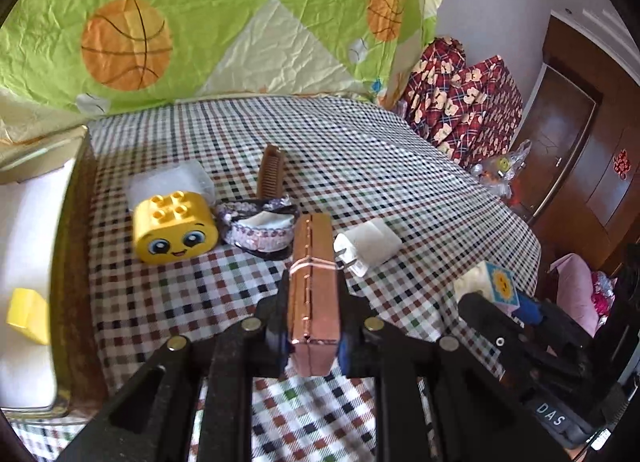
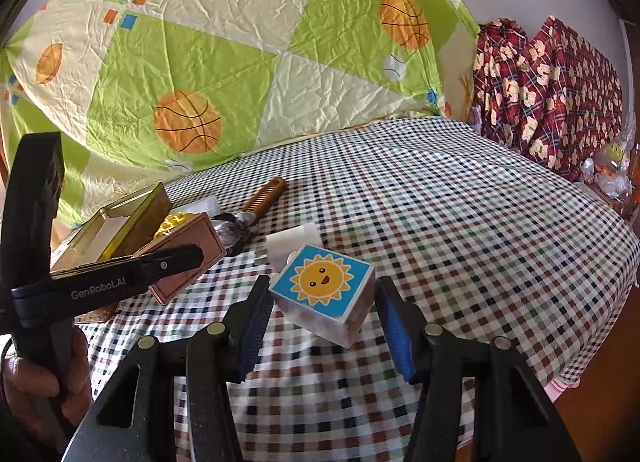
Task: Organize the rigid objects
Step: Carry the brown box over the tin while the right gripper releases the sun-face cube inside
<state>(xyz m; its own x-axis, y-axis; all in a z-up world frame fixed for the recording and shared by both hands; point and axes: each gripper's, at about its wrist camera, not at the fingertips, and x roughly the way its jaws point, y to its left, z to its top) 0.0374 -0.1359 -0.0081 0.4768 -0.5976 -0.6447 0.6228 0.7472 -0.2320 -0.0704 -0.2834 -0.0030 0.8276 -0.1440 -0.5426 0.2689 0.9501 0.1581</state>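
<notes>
My left gripper (image 1: 313, 274) is shut on a thin copper-coloured hinged case (image 1: 312, 302) bound with a rubber band, held on edge above the checked tablecloth. The same case (image 2: 200, 238) shows in the right wrist view, clamped by the left gripper (image 2: 188, 258). My right gripper (image 2: 323, 282) is shut on a white cube with a sun picture (image 2: 324, 286), tilted and lifted off the cloth. On the cloth lie a yellow face brick (image 1: 176, 228), a brown comb (image 1: 270, 172), a beaded hair band (image 1: 260, 232) and a white charger plug (image 1: 370, 248).
An open gold tin (image 2: 120, 218) stands at the table's left, with a yellow block (image 1: 28, 314) on its white lining. A green basketball-print sheet (image 1: 200, 22) hangs behind. Red patterned cushions (image 1: 464, 102) sit at the back right. A hand (image 2: 40, 382) grips the left tool.
</notes>
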